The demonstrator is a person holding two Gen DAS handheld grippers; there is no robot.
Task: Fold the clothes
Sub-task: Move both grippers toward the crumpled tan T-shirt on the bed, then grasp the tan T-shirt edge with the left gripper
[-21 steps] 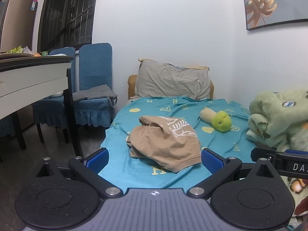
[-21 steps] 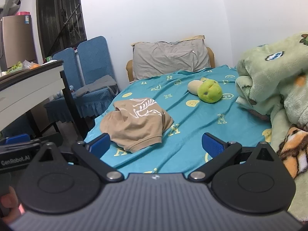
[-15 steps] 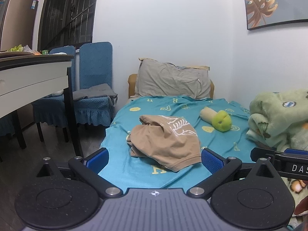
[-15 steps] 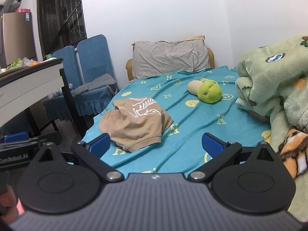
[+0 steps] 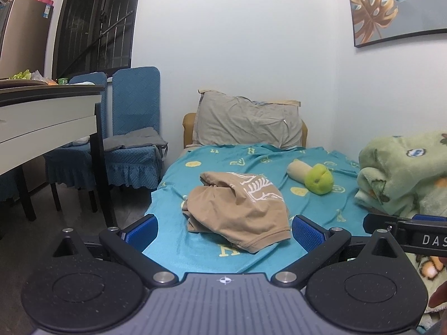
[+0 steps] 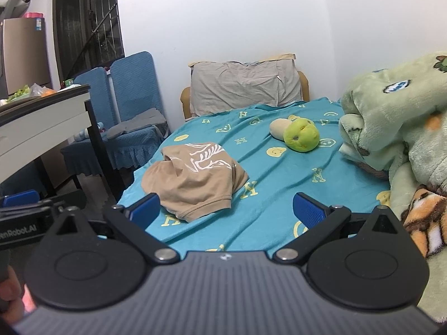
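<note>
Nothing shifted, tan shirt (image 5: pixel 240 217) crumpled, white print up

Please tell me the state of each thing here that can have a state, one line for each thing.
tan shirt: crumpled in a heap on the bed, not folded
left gripper: open, empty, short of the shirt
right gripper: open, empty
green blanket: bunched up at the bed's right side
plush toy: lying on the sheet
pillow: propped against the headboard
</note>
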